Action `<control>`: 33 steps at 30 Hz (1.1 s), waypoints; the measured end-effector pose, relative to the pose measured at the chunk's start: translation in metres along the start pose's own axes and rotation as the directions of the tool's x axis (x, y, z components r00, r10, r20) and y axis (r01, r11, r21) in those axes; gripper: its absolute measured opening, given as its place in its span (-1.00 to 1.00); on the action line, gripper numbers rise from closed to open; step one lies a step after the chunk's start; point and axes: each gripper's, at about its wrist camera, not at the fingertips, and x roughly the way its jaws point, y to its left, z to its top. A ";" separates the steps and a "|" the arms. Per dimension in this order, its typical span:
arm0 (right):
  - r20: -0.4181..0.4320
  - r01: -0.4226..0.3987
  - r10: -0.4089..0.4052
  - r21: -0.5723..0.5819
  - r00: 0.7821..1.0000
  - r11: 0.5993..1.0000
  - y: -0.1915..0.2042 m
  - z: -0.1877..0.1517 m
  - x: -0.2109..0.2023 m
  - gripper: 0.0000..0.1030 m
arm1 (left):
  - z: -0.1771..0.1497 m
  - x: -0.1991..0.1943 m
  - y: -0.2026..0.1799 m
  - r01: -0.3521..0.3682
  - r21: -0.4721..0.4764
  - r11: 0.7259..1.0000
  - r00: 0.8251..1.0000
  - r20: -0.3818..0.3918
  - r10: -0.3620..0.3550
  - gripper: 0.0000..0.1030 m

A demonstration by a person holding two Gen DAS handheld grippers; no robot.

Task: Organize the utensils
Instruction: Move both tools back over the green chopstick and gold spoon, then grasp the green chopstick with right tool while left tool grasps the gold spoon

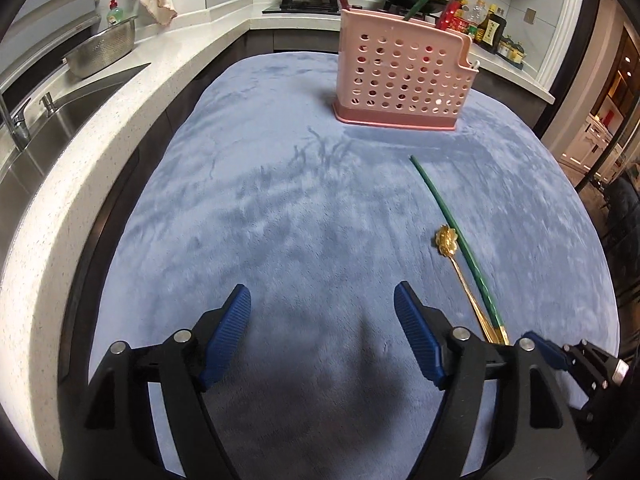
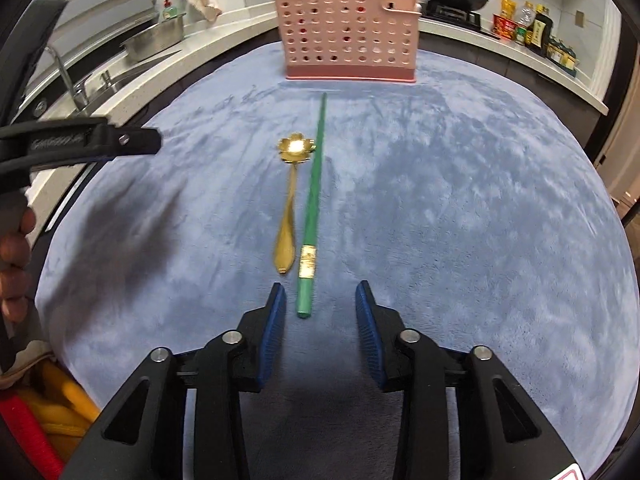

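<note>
Both of our grippers hang over the blue plush cloth that covers the tabletop, and neither holds anything.

Left gripper: jaws spread wide, blue ribbed pads well apart, only bare cloth between them. It touches no utensil. In the right wrist view we see part of its black frame at the left edge.

Right gripper: jaws apart, narrower than the left pair, empty. The butt end of the green chopstick lies on the cloth just ahead of the gap, nearer the left pad; we see no contact with either pad.

The green chopstick lies flat and runs away from the right gripper toward the pink holder, its thin tip stopping short of the holder's base. A gold band circles it near the thick end. The gold spoon lies flat just to its left and roughly parallel, flower-shaped bowl at the far end, right beside the chopstick; we cannot tell whether they touch. In the left wrist view both the chopstick and the spoon sit to the right of the left gripper.

The pink holder stands upright at the far end of the cloth, its wall perforated with round holes. Red and green handles stick up out of it.
</note>
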 end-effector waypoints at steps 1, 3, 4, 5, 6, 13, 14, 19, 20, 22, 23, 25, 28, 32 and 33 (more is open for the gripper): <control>0.003 -0.002 0.002 0.012 1.000 1.000 -0.003 0.001 0.000 -0.39 | -0.001 0.000 -0.002 0.000 0.004 1.000 1.000 0.000 0.000 0.37; 0.009 -0.003 0.003 0.028 1.000 1.000 -0.007 0.003 0.002 -0.42 | -0.002 0.000 -0.004 0.003 0.013 1.000 1.000 -0.005 -0.003 0.37; 0.010 -0.004 0.004 0.029 1.000 1.000 -0.007 0.004 0.003 -0.42 | -0.003 0.001 -0.005 0.006 0.016 1.000 1.000 -0.008 -0.006 0.37; 0.013 -0.005 0.005 0.028 1.000 1.000 -0.007 0.005 0.004 -0.43 | -0.004 0.002 -0.006 0.008 0.020 1.000 1.000 -0.012 -0.007 0.37; 0.014 -0.005 0.004 0.025 1.000 1.000 -0.007 0.006 0.005 -0.45 | -0.004 0.002 -0.008 0.009 0.024 1.000 1.000 -0.015 -0.008 0.37; 0.019 -0.005 0.004 0.010 1.000 1.000 -0.005 0.012 0.010 -0.86 | -0.007 0.004 -0.018 0.020 0.060 0.998 0.999 -0.029 -0.019 0.38; 0.022 -0.002 0.002 0.016 1.000 1.000 -0.006 0.012 0.009 -0.86 | -0.007 0.005 -0.021 0.027 0.067 0.997 0.999 -0.034 -0.025 0.39; 0.036 0.016 -0.018 0.067 0.999 0.998 -0.020 0.012 0.003 -0.86 | -0.008 0.005 -0.039 0.067 0.117 0.991 0.997 -0.046 -0.062 0.47; 0.038 0.019 -0.022 0.079 0.999 0.997 -0.024 0.012 0.000 -0.86 | -0.008 0.005 -0.046 0.082 0.134 0.988 0.996 -0.052 -0.076 0.48; 0.040 0.025 -0.029 0.095 0.999 0.995 -0.031 0.013 -0.003 -0.86 | -0.009 0.008 -0.058 0.105 0.160 0.981 0.993 -0.066 -0.096 0.48; 0.042 0.029 -0.034 0.103 0.999 0.994 -0.035 0.013 -0.005 -0.86 | -0.008 0.010 -0.063 0.112 0.167 0.980 0.992 -0.070 -0.102 0.48; 0.045 0.037 -0.042 0.111 0.998 0.993 -0.040 0.012 -0.008 -0.86 | -0.008 0.014 -0.076 0.137 0.175 0.975 0.989 -0.086 -0.123 0.48; 0.044 0.040 -0.046 0.127 0.998 0.991 -0.048 0.010 -0.012 -0.86 | -0.009 0.024 -0.090 0.177 0.167 0.970 0.979 -0.127 -0.156 0.48; 0.040 0.037 -0.044 0.147 0.998 0.988 -0.055 0.006 -0.013 -0.86 | -0.013 0.038 -0.105 0.179 0.173 0.968 0.975 -0.164 -0.151 0.48; 0.039 0.036 -0.043 0.151 0.998 0.988 -0.057 0.005 -0.013 -0.86 | -0.016 0.042 -0.108 0.159 0.181 0.971 0.977 -0.169 -0.129 0.48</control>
